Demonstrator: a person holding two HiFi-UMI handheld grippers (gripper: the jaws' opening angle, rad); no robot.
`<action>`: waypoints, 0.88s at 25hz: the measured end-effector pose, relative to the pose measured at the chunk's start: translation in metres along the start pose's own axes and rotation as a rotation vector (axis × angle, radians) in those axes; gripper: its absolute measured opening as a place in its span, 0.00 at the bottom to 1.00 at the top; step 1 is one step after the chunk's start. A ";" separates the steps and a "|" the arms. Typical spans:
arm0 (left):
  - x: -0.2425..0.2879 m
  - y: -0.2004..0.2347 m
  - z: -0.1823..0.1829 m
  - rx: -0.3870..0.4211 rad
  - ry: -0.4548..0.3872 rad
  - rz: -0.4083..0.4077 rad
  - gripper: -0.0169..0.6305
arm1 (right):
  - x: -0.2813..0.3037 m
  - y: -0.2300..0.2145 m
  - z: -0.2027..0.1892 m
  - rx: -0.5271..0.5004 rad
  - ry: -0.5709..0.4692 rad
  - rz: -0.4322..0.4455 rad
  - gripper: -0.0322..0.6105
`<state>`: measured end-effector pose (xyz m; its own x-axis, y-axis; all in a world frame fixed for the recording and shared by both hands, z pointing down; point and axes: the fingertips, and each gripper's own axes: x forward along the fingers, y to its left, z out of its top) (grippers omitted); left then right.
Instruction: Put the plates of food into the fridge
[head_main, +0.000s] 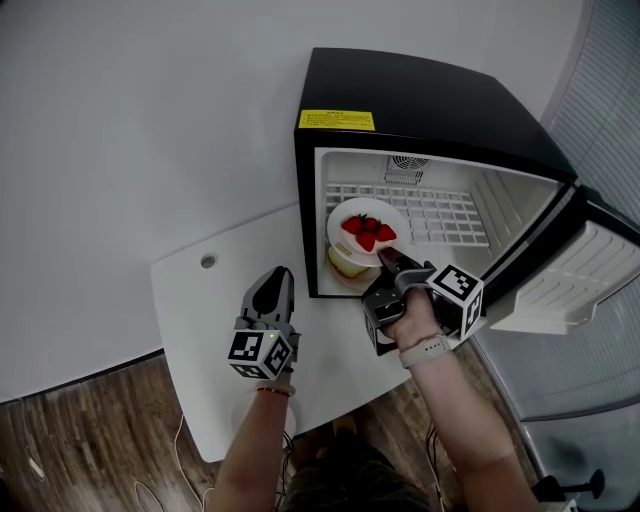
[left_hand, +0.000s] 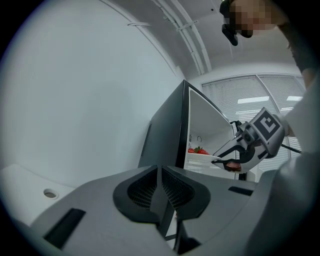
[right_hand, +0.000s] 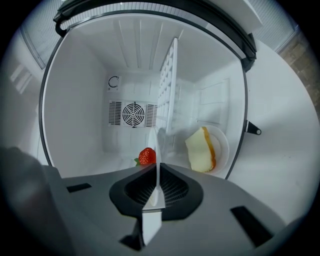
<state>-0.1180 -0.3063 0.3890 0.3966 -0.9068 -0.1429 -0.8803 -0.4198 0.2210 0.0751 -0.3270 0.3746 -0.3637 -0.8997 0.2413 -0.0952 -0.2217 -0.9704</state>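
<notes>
Pinching the near rim of the white plate (head_main: 392, 213) of strawberries (head_main: 367, 232) with the right gripper (head_main: 386, 256), jaws clamping nearly together on that thin edge. Holding the plate at the mouth of the black fridge (head_main: 430, 105), level with the front of the wire shelf (head_main: 445, 215), with the door (head_main: 575, 265) standing wide open to the right; not managing to tell whether the plate is touching the shelf. Looking along the right gripper's jaws, seeing the plate edge-on as a white sliver running out from between them, with one strawberry (right_hand: 147, 156) peeking beside it and the fan grille (right_hand: 133, 114) showing on the back wall. Lying lower down, on the fridge floor below the shelf, a slice of cake (right_hand: 201, 150) on a second plate (right_hand: 223, 145), apart from the held one. Holding the left gripper (head_main: 274, 280) low over the white table (head_main: 200, 340), left of the fridge and well apart from both plates, jaws pressing together and gripping nothing.
</notes>
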 end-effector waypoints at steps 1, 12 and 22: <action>0.000 0.000 0.000 0.001 -0.001 0.000 0.05 | 0.002 -0.001 0.001 0.001 -0.002 -0.005 0.07; -0.002 0.001 -0.002 0.001 0.002 -0.002 0.05 | 0.015 -0.005 0.011 0.000 -0.032 -0.042 0.07; -0.002 -0.001 -0.005 0.003 -0.001 -0.003 0.05 | 0.027 -0.004 0.013 0.000 -0.040 -0.047 0.07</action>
<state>-0.1169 -0.3048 0.3937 0.3989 -0.9055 -0.1445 -0.8800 -0.4223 0.2175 0.0777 -0.3559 0.3848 -0.3213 -0.9026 0.2863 -0.1111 -0.2644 -0.9580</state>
